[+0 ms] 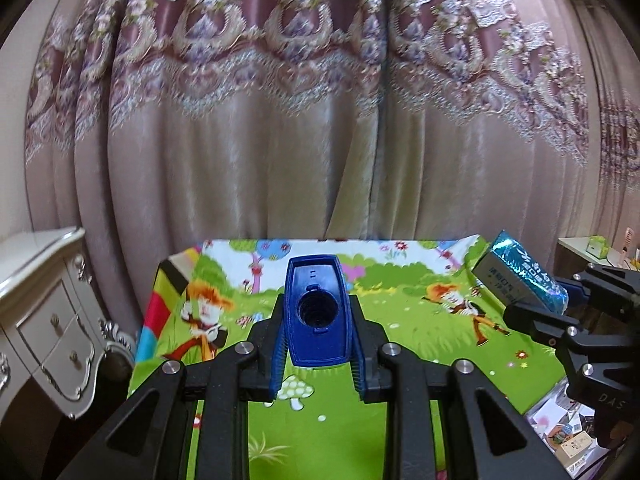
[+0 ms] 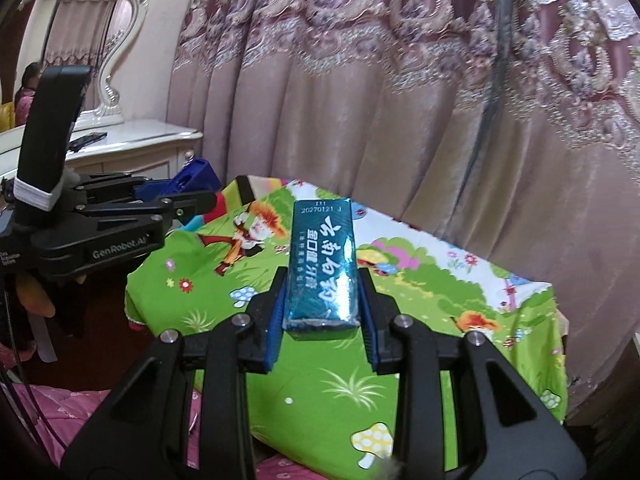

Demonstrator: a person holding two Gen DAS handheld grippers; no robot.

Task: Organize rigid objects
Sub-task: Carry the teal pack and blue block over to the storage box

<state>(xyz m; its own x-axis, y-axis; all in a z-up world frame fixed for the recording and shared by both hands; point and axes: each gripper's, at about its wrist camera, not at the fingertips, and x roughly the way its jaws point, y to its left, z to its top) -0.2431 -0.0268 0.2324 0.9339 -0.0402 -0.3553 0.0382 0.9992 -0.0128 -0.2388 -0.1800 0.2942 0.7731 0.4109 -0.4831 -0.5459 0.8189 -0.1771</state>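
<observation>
Both claws hung above the cartoon-print bench (image 1: 400, 280): left claw (image 1: 318, 344) pinching a blue plastic cap (image 1: 316, 316), right claw (image 2: 320, 320) a teal carton (image 2: 322, 264); its glossy wrap might slip.

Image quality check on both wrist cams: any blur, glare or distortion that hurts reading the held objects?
Left wrist view: strong fisheye bending, curtain motion-smeared, blue plastic piece in the left gripper sharp. Right wrist view: teal box in the right gripper sharp, print readable, mild foil glare; curtain blurred, dark vignette at the corners.
</observation>
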